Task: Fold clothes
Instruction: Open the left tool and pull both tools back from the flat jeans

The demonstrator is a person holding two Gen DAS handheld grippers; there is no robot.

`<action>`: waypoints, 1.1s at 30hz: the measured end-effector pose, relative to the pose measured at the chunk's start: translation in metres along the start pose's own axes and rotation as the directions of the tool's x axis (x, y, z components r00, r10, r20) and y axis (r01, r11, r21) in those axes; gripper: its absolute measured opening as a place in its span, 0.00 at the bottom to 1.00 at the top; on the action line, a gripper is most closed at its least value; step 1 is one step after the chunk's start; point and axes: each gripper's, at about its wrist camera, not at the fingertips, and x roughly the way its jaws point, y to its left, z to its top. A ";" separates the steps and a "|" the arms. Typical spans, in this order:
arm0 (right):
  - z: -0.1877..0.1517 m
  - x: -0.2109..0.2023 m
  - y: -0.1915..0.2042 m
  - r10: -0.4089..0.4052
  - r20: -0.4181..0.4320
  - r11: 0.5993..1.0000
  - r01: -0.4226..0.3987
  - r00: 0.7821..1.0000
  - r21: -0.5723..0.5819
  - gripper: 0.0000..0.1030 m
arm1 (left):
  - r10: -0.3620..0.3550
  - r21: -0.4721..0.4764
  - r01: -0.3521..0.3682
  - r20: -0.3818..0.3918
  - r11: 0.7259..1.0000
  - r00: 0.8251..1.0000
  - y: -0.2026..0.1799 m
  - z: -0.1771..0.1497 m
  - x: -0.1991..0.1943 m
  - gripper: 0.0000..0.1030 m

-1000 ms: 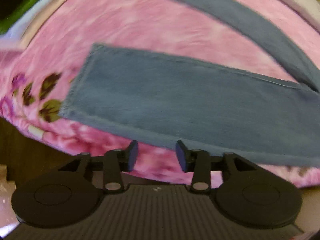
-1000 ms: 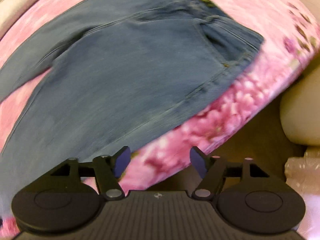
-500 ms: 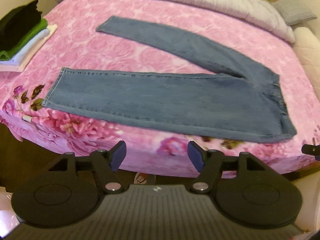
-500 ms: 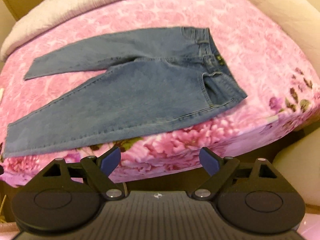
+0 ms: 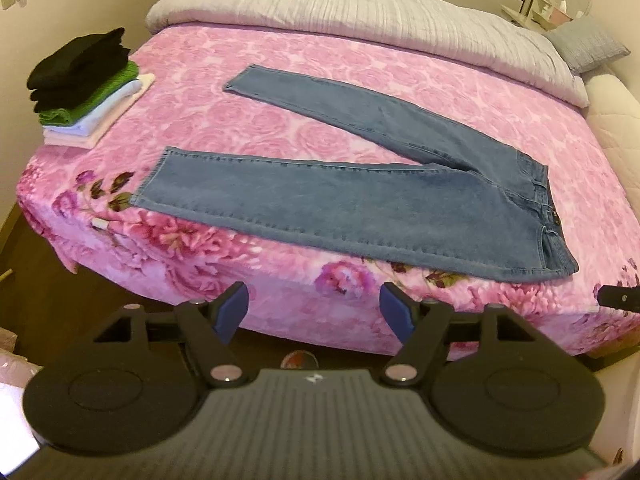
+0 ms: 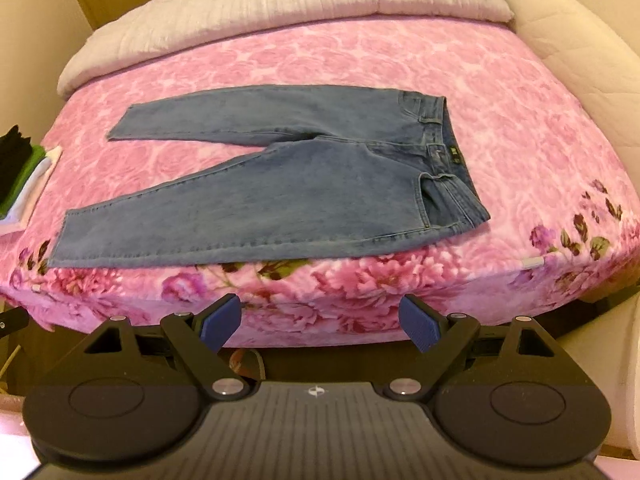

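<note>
A pair of blue jeans (image 5: 360, 200) (image 6: 300, 200) lies flat on the pink floral bedspread (image 5: 360, 80) (image 6: 320, 56), legs spread in a V toward the left, waistband at the right. The near leg runs along the bed's front edge. My left gripper (image 5: 314, 314) is open and empty, held off the bed in front of its near edge. My right gripper (image 6: 320, 322) is also open and empty, likewise back from the edge. A tip of the right gripper (image 5: 618, 298) shows at the right border of the left wrist view.
A stack of folded clothes (image 5: 80, 84) (image 6: 20, 168), black on green on white, sits at the bed's left corner. A grey duvet (image 5: 360, 8) lies along the far side, with a grey pillow (image 5: 588, 42) and a cream padded bed frame (image 6: 580, 32) at the right. Dark floor below.
Both grippers have pulled back and up from close over the jeans, so the whole bed is in view. Both jaws have widened.
</note>
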 end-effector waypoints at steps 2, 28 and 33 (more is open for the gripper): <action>-0.001 -0.004 0.003 0.007 0.001 1.000 -0.007 1.000 -0.011 0.86 | 0.011 0.004 -0.011 0.005 1.000 1.000 0.000 -0.001 -0.005 0.72; -0.011 -0.016 -0.018 0.006 -0.018 1.000 -0.006 1.000 -0.024 0.86 | 0.044 0.025 -0.045 0.043 0.999 0.998 -0.019 -0.012 -0.032 0.75; -0.016 -0.019 -0.031 -0.003 -0.014 1.000 0.003 1.000 0.005 0.86 | 0.036 0.041 -0.038 0.047 0.998 0.998 -0.027 -0.013 -0.035 0.75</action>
